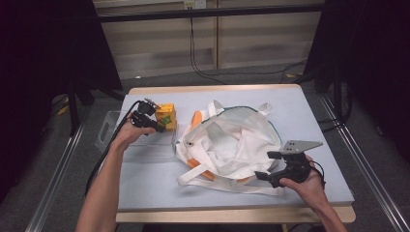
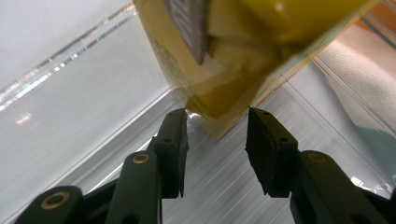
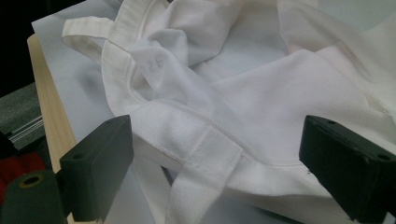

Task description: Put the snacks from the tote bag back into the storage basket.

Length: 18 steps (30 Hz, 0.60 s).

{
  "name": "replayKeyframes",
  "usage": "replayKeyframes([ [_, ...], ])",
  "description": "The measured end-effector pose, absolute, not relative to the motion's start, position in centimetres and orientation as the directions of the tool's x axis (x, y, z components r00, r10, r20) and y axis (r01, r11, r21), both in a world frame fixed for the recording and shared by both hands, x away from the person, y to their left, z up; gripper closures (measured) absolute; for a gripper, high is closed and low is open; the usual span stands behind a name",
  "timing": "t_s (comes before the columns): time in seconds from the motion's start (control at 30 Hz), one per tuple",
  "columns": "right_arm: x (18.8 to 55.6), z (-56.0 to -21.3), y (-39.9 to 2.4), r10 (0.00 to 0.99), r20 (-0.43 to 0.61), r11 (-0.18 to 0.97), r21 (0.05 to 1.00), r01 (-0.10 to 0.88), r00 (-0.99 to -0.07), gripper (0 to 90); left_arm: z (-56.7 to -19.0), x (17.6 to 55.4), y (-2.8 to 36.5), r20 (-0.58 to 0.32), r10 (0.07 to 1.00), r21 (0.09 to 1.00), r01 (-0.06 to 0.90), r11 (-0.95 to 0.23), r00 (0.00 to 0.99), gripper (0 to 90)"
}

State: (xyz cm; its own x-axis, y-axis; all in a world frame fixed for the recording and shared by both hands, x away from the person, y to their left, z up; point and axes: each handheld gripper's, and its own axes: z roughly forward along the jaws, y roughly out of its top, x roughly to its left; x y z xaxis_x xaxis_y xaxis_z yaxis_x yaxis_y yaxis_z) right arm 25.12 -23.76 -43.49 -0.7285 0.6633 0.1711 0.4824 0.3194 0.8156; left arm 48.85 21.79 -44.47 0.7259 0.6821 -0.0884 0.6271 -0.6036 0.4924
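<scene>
The carton (image 2: 243, 60) is cut off by the top edge of the left gripper view, so its print is blurred and unreadable; a dark grey strip crosses its upper part, and what that strip is cannot be told. In the high view the same carton (image 1: 166, 116) shows as a small yellow box with a green patch, partly covered by the left gripper (image 1: 153, 123). It stands tilted in the clear tray (image 1: 109, 128) near the left edge of the table (image 1: 309, 104), at the tray's right end. The tray's walls are see-through and hard to trace — mostly glints along the rims.

In the left gripper view, the left gripper (image 2: 217, 135) has its jaws part-way apart, one on each side of the carton's lowest corner. The left fingertip looks to meet the carton's edge; the right one seems just off it, so a firm clamp cannot be confirmed.

The bag (image 1: 232, 142) — white cloth with an orange side and a teal rim — lies open in the middle of the table, its straps spread toward the front edge. Its inside is rumpled cloth; nothing else can be made out in it.

The right gripper (image 1: 270, 166) sits near the front right corner, jaws wide apart, at the bag's rim. In its own view the right gripper (image 3: 215, 163) straddles the bag (image 3: 261, 93) where a strap is sewn on, pads clear of the cloth.
</scene>
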Motion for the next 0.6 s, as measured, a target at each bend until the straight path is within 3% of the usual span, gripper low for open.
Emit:
replayKeyframes([
  [0.33, 25.1, -43.3, -23.8, 0.665, 0.169, 0.315, 0.82, 0.478, -0.728, 9.8, -42.7, 48.2, 22.9, -0.068, 0.673, 0.515, 0.604, -0.608, 0.736, 44.3],
  [0.6, 25.1, -43.2, -24.1, 0.674, 0.17, 0.297, 0.828, 0.475, -0.719, 9.8, -41.1, 46.3, 24.0, -0.103, 0.701, 0.601, 0.605, -0.522, 0.706, 29.5],
])
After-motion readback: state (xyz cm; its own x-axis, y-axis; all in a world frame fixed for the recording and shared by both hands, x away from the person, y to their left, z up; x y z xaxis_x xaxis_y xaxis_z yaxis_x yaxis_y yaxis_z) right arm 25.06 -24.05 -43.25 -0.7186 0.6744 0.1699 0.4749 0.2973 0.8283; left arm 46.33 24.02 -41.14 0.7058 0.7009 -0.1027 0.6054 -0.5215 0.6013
